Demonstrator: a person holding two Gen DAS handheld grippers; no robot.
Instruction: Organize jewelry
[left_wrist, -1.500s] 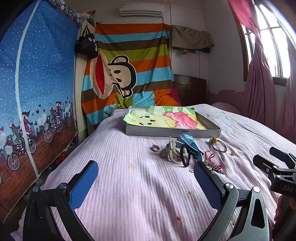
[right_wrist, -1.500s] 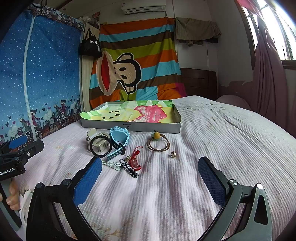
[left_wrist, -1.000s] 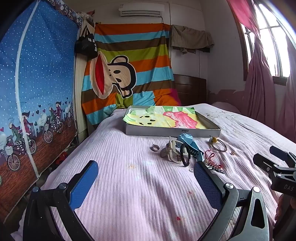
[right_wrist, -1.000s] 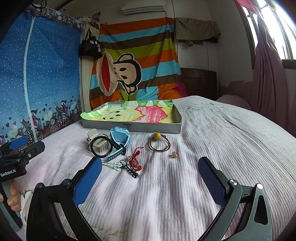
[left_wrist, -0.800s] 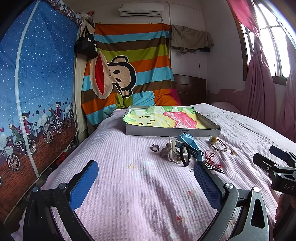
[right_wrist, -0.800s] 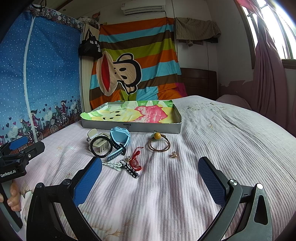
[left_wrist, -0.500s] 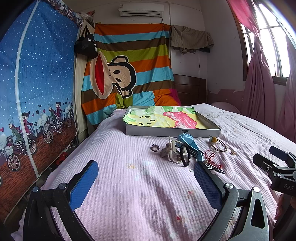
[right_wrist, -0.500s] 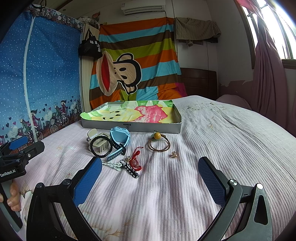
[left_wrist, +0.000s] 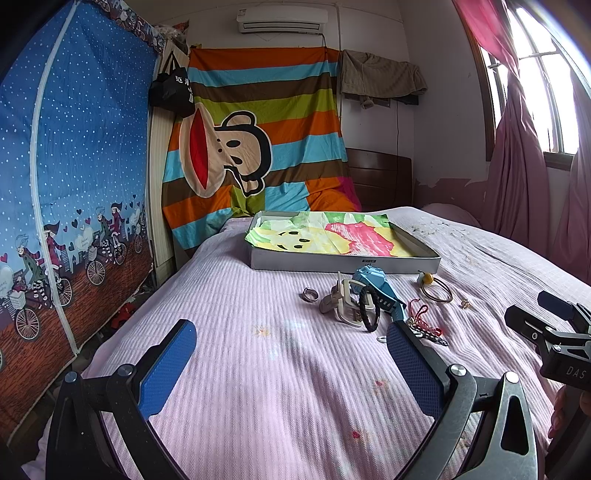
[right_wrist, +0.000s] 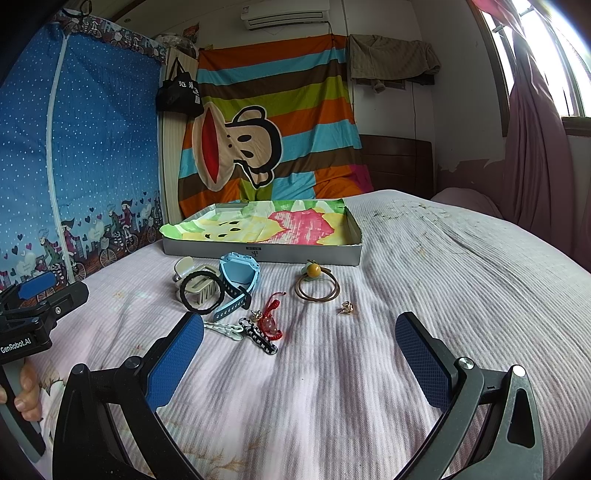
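Jewelry lies in a loose group on the pink bedspread, in front of a shallow grey box (left_wrist: 343, 265) (right_wrist: 258, 254) lined with colourful paper. The group holds a blue watch (left_wrist: 373, 284) (right_wrist: 238, 275), a black bracelet (left_wrist: 370, 314) (right_wrist: 201, 291), a white hair claw (left_wrist: 343, 302), a silver ring (left_wrist: 310, 294), a brown bangle with a yellow bead (left_wrist: 436, 291) (right_wrist: 317, 288), a gold earring (right_wrist: 346, 307), a red cord charm (right_wrist: 269, 321) and a black-and-white clip (right_wrist: 258, 334). My left gripper (left_wrist: 290, 332) hovers open and empty, short of the group. My right gripper (right_wrist: 301, 321) is open and empty too, just short of the clips.
A blue printed wardrobe cover (left_wrist: 74, 184) stands along the bed's left side. A striped cartoon cloth (left_wrist: 258, 147) hangs behind the box. Pink curtains (left_wrist: 524, 166) and a window are on the right. Bare bedspread (right_wrist: 461, 277) stretches right of the jewelry. A hand (right_wrist: 26, 387) holds the left gripper's handle.
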